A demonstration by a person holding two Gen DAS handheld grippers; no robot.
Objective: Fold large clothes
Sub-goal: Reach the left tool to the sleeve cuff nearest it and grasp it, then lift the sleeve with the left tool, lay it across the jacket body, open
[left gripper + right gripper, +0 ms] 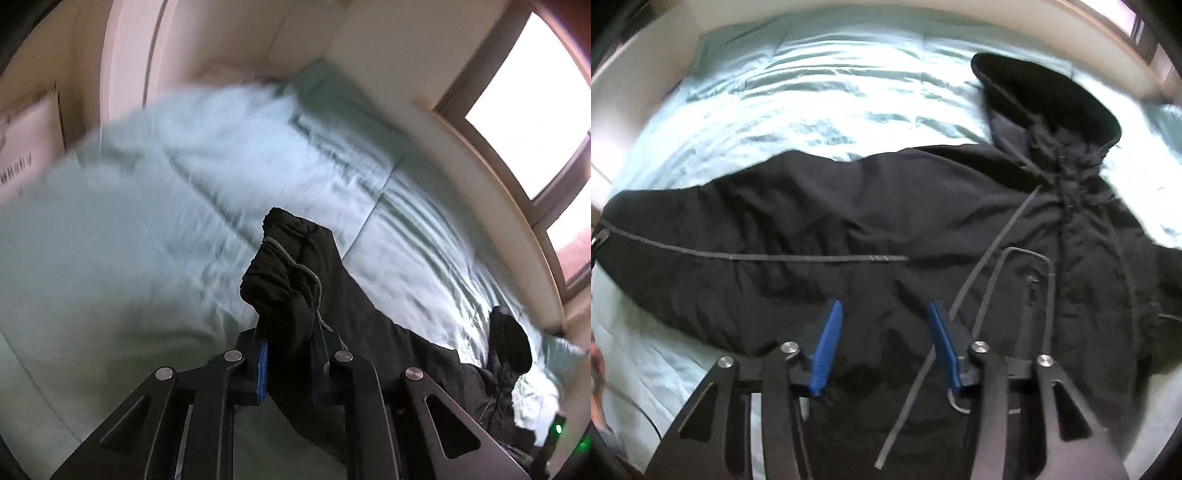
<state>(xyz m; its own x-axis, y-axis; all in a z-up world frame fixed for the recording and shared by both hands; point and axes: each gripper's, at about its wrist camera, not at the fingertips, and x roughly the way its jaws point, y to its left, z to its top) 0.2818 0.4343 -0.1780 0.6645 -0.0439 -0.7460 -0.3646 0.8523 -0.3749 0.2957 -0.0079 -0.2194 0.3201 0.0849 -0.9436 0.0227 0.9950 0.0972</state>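
Left hand-held gripper [290,354] clamped, right [882,343] agape

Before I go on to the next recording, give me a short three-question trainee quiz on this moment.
1. True or false: the left gripper is shut on a bunched part of the black jacket.
2. How do the jaws of the right gripper stand? A) clamped on the hood B) open above the jacket C) holding a pillow
3. Fill in: the jacket's hood rests on the pale green ____.

Key: 1 true; 2 B; 3 bedsheet.
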